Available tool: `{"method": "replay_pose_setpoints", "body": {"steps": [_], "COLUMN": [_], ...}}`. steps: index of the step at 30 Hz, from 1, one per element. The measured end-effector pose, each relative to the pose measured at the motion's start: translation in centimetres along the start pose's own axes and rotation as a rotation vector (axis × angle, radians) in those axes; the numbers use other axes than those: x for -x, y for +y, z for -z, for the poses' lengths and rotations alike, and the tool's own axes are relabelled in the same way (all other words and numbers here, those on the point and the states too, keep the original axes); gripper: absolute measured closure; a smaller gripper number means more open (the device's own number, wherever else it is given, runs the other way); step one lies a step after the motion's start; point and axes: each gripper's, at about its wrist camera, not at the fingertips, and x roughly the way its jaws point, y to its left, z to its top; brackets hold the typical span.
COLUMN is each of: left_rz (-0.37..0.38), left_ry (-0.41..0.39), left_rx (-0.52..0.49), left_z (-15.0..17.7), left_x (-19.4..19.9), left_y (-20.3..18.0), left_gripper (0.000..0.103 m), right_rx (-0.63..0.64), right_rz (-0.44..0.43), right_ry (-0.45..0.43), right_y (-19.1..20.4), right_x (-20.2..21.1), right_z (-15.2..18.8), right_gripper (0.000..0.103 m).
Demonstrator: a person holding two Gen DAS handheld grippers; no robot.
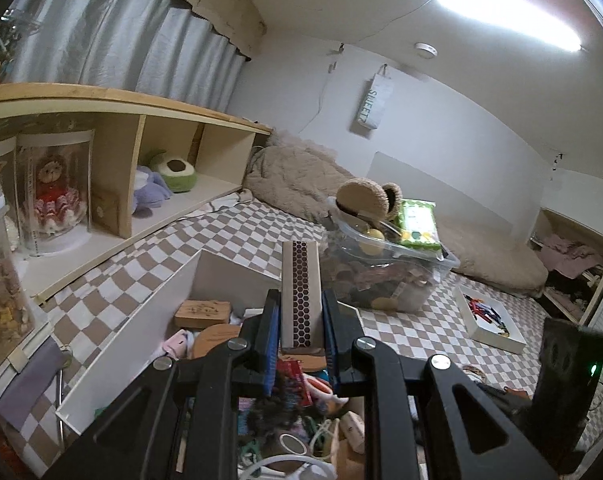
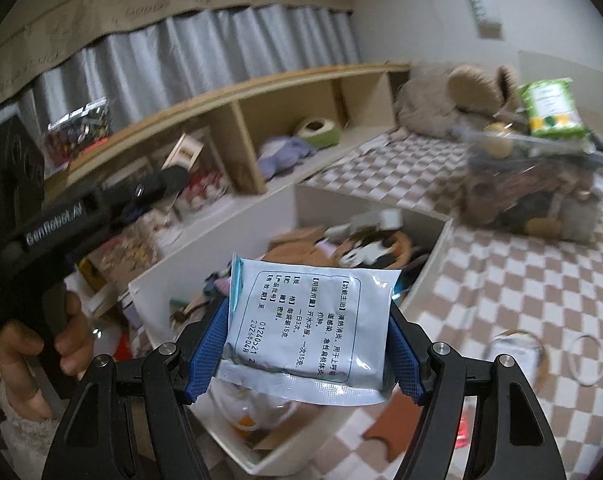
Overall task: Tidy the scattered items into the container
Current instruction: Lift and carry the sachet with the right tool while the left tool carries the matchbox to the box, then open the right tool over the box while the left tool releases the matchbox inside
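My left gripper (image 1: 300, 295) is shut on a narrow grey box (image 1: 299, 260) with a black honeycomb strip, held upright above the white open container (image 1: 141, 320). That container is crowded with small items. In the right wrist view my right gripper (image 2: 308, 311) is shut on a pale blue sachet (image 2: 313, 344) printed with black text, its blue pads (image 2: 211, 344) pressing both edges. The sachet hangs over the near corner of the white container (image 2: 205, 248). At the left of that view a hand (image 2: 29, 348) holds the left gripper's black handle.
A clear plastic bin (image 1: 413, 280) topped with a green wipes pack (image 1: 417, 224) stands behind the container on the checkered bedsheet. A wooden shelf (image 1: 161, 120) with plush toys runs along the left. A flat white box (image 1: 489, 316) and loose rings (image 2: 589, 360) lie on the sheet.
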Motion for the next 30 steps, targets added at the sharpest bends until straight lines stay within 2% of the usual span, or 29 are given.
{"method": "replay_pose_setpoints", "body": {"steps": [13,16,17,19,22,30], "left_rz": [-0.024,-0.028,-0.029,-0.030,-0.032,-0.065], "left_ry": [0.021,0.028,0.029,0.035,0.048,0.089], "left_rx": [0.033,0.036,0.036,0.036,0.029,-0.018], "left_z": [0.2,0.3,0.3,0.4,0.6,1.8], "left_x": [-0.4,-0.5,-0.5,-0.6,-0.7,-0.9], "left_y": [2.3,2.7,2.8,2.9,2.8,2.6], "left_gripper": [0.083,0.083,0.083,0.083,0.083,0.083], "right_rx": [0.012,0.021,0.024,0.021,0.020,-0.034], "right_rz": [-0.048,-0.073,-0.074,-0.080,-0.061,-0.073], "right_ry": [0.111,0.143,0.150,0.149,0.149,0.122], "right_y": [2.6,2.9,3.0,3.0,3.0,2.0], "right_x": [-4.5,-5.3,-5.5,-5.6,-5.4,-4.0], "right_z": [1.3,1.5,1.6,1.7,1.7,1.5], "right_gripper": [0.029,0.022,0.015,0.014,0.005,0.004]}}
